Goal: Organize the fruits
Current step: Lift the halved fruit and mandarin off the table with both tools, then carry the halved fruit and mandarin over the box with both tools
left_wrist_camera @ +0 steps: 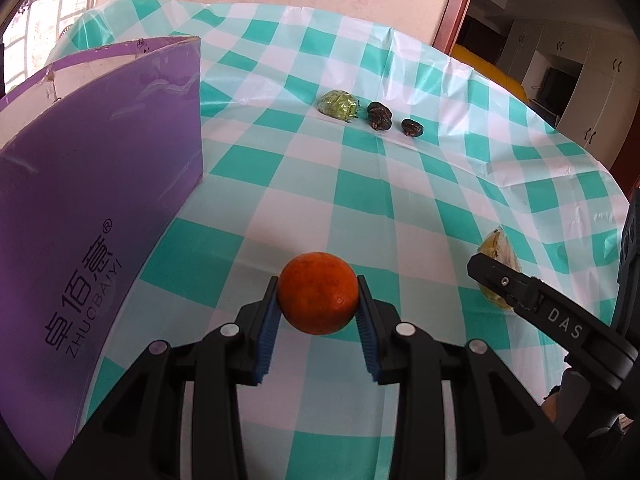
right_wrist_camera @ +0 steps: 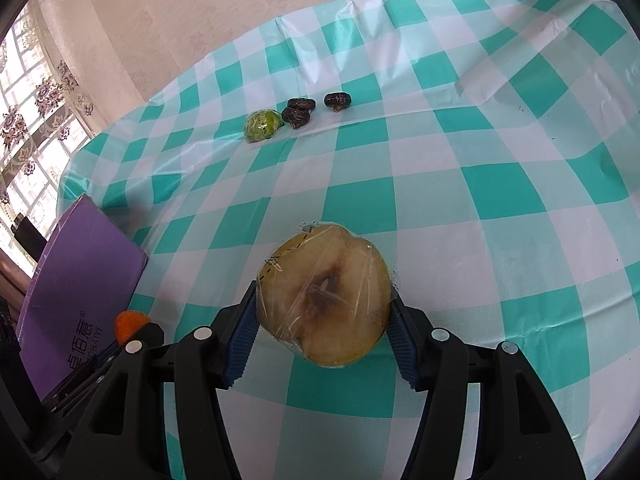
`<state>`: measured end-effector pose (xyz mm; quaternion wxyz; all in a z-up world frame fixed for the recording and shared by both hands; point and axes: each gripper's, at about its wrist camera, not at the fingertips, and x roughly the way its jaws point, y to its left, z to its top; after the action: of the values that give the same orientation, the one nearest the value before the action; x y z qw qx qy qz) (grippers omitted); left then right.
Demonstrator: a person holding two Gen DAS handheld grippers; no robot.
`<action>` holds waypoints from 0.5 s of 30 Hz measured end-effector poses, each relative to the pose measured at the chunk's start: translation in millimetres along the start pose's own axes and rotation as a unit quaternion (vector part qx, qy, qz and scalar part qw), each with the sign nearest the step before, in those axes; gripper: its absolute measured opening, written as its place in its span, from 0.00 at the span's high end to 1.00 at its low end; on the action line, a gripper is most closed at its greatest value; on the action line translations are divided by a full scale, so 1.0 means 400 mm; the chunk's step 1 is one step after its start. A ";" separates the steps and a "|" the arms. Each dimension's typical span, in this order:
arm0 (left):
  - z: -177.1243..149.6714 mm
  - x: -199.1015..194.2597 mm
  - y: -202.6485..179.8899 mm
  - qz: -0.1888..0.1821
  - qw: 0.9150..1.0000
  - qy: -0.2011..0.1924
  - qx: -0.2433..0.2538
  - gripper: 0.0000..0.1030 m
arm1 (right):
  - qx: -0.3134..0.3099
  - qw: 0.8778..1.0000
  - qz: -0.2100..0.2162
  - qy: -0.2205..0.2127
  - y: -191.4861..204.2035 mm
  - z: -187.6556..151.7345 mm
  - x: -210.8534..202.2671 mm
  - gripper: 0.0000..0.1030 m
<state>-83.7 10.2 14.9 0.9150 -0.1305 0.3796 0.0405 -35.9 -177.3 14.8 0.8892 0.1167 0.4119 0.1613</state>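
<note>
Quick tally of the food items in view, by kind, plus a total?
Orange: 1
Wrapped cut pear: 1
Wrapped green vegetable: 1
Dark mushrooms: 3
Total: 6

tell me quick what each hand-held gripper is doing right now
Left hand-held gripper: closed on the orange.
Right hand-held gripper: closed on the plastic-wrapped halved pear.

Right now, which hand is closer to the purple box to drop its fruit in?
Left. The left hand-held gripper grips the orange right beside the purple box; the right hand-held gripper, holding the wrapped pear half, is farther away.
</note>
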 end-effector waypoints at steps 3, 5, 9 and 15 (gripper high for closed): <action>-0.009 -0.012 -0.005 0.001 1.000 -0.002 0.012 0.65 | -0.007 1.000 -0.001 0.001 0.008 -0.008 -0.005 0.44; -0.012 -0.019 -0.006 -0.001 1.000 -0.002 0.015 0.65 | -0.010 1.000 0.000 0.002 0.016 -0.013 -0.007 0.44; -0.015 -0.043 -0.009 -0.004 1.000 -0.009 0.023 0.65 | -0.018 1.000 0.002 0.003 0.026 -0.023 -0.013 0.44; -0.013 -0.097 -0.007 -0.006 0.999 -0.033 0.033 0.65 | -0.020 1.000 0.004 -0.006 0.034 -0.032 -0.025 0.44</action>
<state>-114.1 7.2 39.4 0.9309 -0.1014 0.3500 0.0268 -54.5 -167.6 18.5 0.8931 0.1013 0.4031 0.1722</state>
